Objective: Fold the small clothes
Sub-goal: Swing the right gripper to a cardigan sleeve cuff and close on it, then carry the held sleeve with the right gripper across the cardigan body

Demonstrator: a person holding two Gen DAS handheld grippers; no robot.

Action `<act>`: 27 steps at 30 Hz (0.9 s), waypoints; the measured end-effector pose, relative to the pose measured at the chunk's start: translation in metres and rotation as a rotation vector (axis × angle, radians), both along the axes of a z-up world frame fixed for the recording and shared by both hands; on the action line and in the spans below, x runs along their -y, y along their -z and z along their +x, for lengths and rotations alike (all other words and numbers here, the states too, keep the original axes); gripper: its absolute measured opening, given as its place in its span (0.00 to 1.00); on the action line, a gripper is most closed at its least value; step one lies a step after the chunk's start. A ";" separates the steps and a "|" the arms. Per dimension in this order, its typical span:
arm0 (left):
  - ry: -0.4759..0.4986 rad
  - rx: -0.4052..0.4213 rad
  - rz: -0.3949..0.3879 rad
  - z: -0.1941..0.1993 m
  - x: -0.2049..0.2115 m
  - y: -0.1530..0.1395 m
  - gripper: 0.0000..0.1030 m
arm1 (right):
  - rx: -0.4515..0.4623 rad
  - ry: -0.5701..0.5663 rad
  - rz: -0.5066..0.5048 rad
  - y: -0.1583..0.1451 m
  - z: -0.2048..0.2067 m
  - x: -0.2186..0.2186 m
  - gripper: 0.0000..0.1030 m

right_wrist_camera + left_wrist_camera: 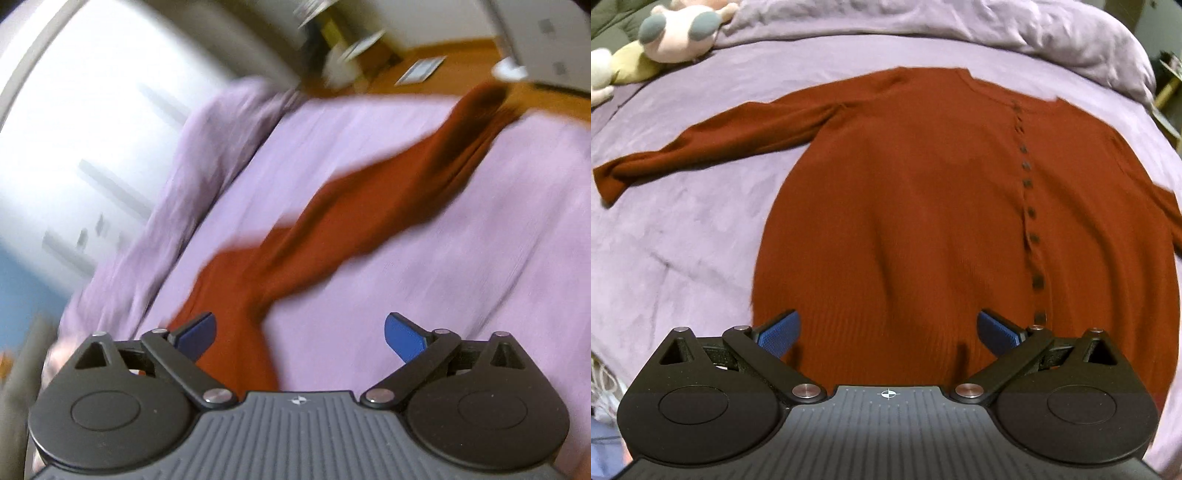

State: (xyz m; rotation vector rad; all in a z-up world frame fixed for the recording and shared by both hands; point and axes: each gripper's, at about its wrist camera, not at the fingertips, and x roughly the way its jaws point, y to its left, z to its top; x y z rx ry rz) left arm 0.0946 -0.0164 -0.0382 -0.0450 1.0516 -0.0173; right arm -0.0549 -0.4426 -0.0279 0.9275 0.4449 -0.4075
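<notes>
In the left wrist view, soft toys lie in the upper left corner of the frame on a lilac bedspread. Just right of them and lower, one sleeve of a rust-red cardigan stretches out toward the left edge, flat on the cover. The body of the cardigan fills the middle of the frame, spread flat with its neckline toward the top. A row of dark buttons runs down it right of centre. At the upper right, a bunched lilac duvet is heaped behind the collar. Along the bottom, the left gripper hangs over the hem with its blue pads spread wide. Nothing is pinched between them.

The right wrist view is heavily blurred. On the left is a pale, bright surface that cannot be made out. Beside it a rumpled fold of the lilac cover runs down the frame. In the centre the cardigan's other sleeve crosses the bedspread diagonally from the lower left toward the upper right. Its cuff end lies near the top right, by a strip of wooden floor. At the bottom, the right gripper has its jaws spread wide. The near end of the sleeve passes beside its left pad, but the pads are not pressed on it.
</notes>
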 end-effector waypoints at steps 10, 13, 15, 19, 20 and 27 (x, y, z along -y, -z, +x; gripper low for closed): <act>-0.077 -0.018 -0.072 0.031 0.010 0.025 1.00 | 0.046 0.298 0.185 0.075 -0.001 0.104 0.29; -0.101 -0.055 -0.098 0.032 0.008 0.034 1.00 | 0.093 0.347 0.221 0.084 -0.002 0.115 0.28; -0.095 -0.044 -0.076 0.032 0.009 0.038 1.00 | 0.141 0.376 0.260 0.092 -0.005 0.125 0.28; -0.059 -0.036 -0.048 0.033 0.011 0.042 1.00 | 0.186 0.384 0.286 0.095 -0.005 0.142 0.28; -0.057 -0.038 -0.051 0.034 0.010 0.043 1.00 | 0.182 0.380 0.283 0.097 -0.004 0.146 0.27; 0.002 -0.060 -0.044 0.040 0.004 0.043 1.00 | 0.065 0.381 0.132 0.069 0.008 0.153 0.06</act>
